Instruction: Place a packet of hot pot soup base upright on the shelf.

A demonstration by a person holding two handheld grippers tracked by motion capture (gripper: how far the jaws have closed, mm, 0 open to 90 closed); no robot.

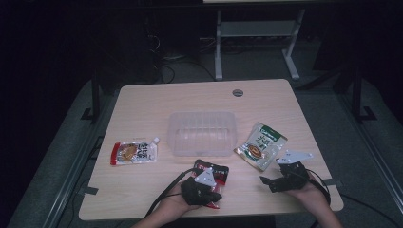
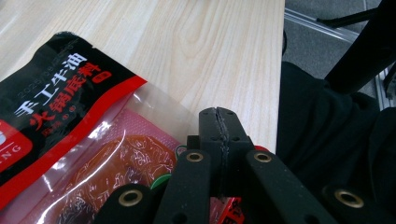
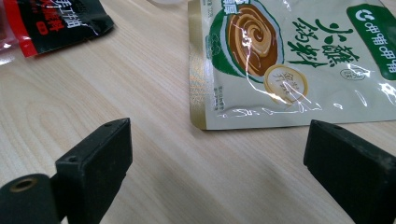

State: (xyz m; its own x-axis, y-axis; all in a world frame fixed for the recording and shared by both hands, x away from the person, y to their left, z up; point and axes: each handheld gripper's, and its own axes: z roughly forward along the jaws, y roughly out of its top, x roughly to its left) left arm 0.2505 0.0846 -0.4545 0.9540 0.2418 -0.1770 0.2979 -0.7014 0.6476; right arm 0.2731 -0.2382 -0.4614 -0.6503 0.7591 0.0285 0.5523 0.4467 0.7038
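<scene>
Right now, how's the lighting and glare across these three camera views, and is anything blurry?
High view: dim, floor and background nearly black, the table lit evenly, print on the packets too soft to read. Left gripper view: bright and sharp, white glare on the clear film of the red and black packet. Right gripper view: glare streaks on the green and white packet; the near jaws look slightly soft.

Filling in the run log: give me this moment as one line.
left gripper: shut on red-black pouch edge | right gripper: open, before green-white pouch | clear bin: empty
</scene>
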